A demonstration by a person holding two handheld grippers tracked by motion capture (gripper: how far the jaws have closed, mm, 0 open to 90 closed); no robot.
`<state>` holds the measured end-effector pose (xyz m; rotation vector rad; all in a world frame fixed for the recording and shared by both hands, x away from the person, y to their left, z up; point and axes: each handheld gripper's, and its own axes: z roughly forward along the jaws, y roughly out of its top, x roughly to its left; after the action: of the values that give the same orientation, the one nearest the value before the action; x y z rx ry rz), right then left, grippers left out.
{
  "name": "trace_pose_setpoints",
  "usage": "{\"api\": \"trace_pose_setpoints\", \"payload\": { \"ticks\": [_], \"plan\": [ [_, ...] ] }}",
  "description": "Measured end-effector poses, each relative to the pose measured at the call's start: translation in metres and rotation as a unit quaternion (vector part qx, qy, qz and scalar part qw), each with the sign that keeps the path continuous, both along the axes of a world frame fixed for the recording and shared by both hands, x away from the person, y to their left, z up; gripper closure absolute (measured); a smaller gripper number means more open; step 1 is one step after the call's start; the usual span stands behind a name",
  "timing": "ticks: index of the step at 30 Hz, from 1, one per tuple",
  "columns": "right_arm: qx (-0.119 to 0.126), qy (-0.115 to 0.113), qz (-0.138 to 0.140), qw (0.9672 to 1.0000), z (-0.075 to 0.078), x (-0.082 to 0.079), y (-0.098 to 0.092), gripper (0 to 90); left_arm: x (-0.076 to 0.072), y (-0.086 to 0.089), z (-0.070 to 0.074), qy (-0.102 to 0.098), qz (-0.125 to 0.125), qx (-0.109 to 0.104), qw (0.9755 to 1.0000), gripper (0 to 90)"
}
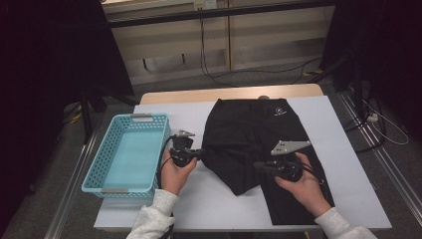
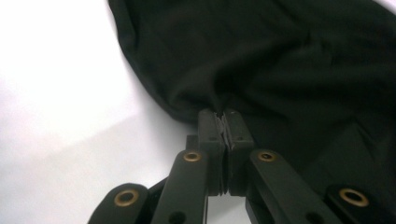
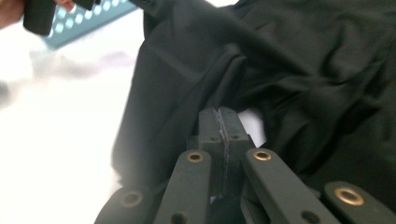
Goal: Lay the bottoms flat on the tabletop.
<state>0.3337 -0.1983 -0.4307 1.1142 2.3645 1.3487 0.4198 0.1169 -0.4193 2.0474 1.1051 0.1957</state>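
Observation:
A black garment (image 1: 254, 124) with a small white logo lies spread on the white table cover (image 1: 209, 204). My left gripper (image 1: 203, 152) is at the garment's left edge. In the left gripper view its jaws stand together with a pinch of the black cloth (image 2: 280, 56) between the pads, so my left gripper (image 2: 224, 114) is shut on it. My right gripper (image 1: 256, 164) is over the garment's lower middle. In the right gripper view a raised fold of the cloth (image 3: 303, 70) runs up from the closed tips of my right gripper (image 3: 223, 112).
A teal perforated basket (image 1: 102, 154) stands at the table's left, close beside my left hand; a corner of the basket (image 3: 84, 23) appears in the right gripper view. Bare white cover lies in front of the garment. Cables and dark stands surround the table on the floor.

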Motion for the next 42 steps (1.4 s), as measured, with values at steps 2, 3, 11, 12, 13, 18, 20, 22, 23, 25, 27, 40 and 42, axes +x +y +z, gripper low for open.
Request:
{"api": "trace_pose_setpoints", "payload": {
  "ticks": [2, 3, 11, 12, 13, 18, 20, 22, 23, 25, 27, 40, 42],
  "plan": [
    [0.008, 0.003, -0.019, 0.9998, -0.001, 0.006, -0.006, 90.0, 0.008, 0.001, -0.001, -0.003, 0.008, 0.000, 1.0000, 88.5],
    [0.005, 0.008, -0.030, 0.9995, -0.003, 0.009, -0.009, 90.0, 0.011, -0.001, -0.003, 0.001, 0.008, -0.001, 1.0000, 88.6],
    [-0.035, 0.014, -0.075, 0.9964, -0.015, 0.021, -0.025, 90.0, 0.025, -0.019, -0.026, 0.001, -0.006, 0.000, 1.0000, 82.8],
    [-0.040, 0.013, -0.076, 0.9962, -0.017, 0.021, -0.026, 90.0, 0.025, -0.019, -0.026, -0.002, -0.004, 0.000, 1.0000, 74.1],
    [-0.042, 0.015, -0.076, 0.9961, -0.018, 0.021, -0.026, 90.0, 0.024, -0.018, -0.025, -0.004, -0.004, -0.002, 1.0000, 68.2],
    [-0.048, 0.016, -0.069, 0.9963, -0.019, 0.019, -0.024, 90.0, 0.014, -0.012, -0.018, -0.012, 0.003, -0.003, 0.9999, 31.2],
    [-0.051, 0.014, -0.067, 0.9963, -0.019, 0.018, -0.024, 90.0, 0.009, -0.010, -0.016, -0.018, -0.006, 0.007, 0.9998, 27.8],
    [-0.049, 0.014, -0.069, 0.9963, -0.018, 0.017, -0.025, 90.0, 0.002, -0.007, -0.015, -0.019, -0.012, 0.019, 0.9996, 29.1],
    [-0.049, 0.013, -0.068, 0.9964, -0.017, 0.016, -0.026, 90.0, -0.001, -0.006, -0.016, -0.019, -0.018, 0.021, 0.9994, 29.7],
    [-0.049, 0.015, -0.067, 0.9964, -0.018, 0.015, -0.026, 90.0, -0.005, -0.006, -0.018, -0.016, -0.029, 0.032, 0.9989, 35.5],
    [-0.051, 0.017, -0.065, 0.9964, -0.019, 0.014, -0.025, 90.0, -0.009, -0.008, -0.022, -0.012, -0.033, 0.038, 0.9987, 35.6],
    [-0.047, 0.014, -0.054, 0.9973, -0.017, 0.012, -0.022, 90.0, -0.009, -0.037, -0.034, -0.012, -0.044, 0.066, 0.9968, 72.2],
    [-0.049, 0.015, -0.051, 0.9974, -0.017, 0.012, -0.020, 90.0, -0.007, -0.037, -0.034, 0.001, -0.056, 0.054, 0.9970, 80.4]
  ]
}}
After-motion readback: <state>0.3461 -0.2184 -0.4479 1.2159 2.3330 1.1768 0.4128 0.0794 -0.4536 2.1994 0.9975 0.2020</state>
